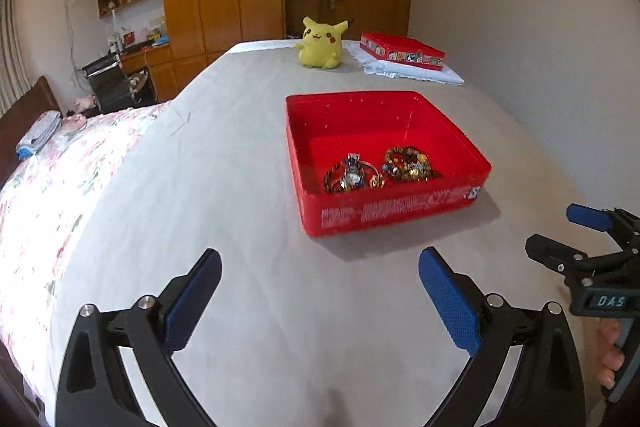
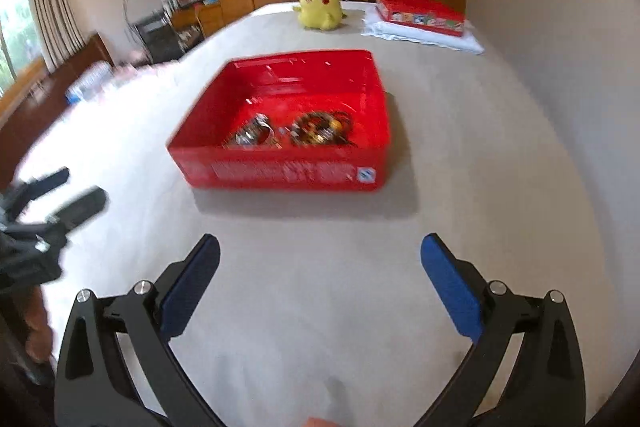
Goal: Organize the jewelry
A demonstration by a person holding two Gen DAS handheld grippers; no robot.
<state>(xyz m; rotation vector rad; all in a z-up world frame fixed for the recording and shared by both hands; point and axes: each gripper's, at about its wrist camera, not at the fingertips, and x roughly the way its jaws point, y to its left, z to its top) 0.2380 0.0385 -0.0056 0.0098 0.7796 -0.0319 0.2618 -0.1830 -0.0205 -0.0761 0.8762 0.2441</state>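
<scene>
An open red box (image 1: pixel 392 215) sits on the grey bedsheet; it also shows in the right wrist view (image 2: pixel 280 171). Inside lie a wristwatch with bangles (image 1: pixel 352 175) and a heap of beaded bracelets (image 1: pixel 410 163), also seen in the right wrist view as the watch (image 2: pixel 254 135) and the beads (image 2: pixel 322 129). My left gripper (image 1: pixel 320 299) is open and empty, short of the box. My right gripper (image 2: pixel 320 287) is open and empty, also short of the box; it shows at the right edge of the left wrist view (image 1: pixel 568 231).
A yellow Pikachu plush (image 1: pixel 322 43) stands at the far end of the bed. A red lid (image 1: pixel 402 50) rests on a folded white cloth (image 1: pixel 416 73) beside it. A floral quilt (image 1: pixel 52 179) lies left. Wardrobes and a desk stand behind.
</scene>
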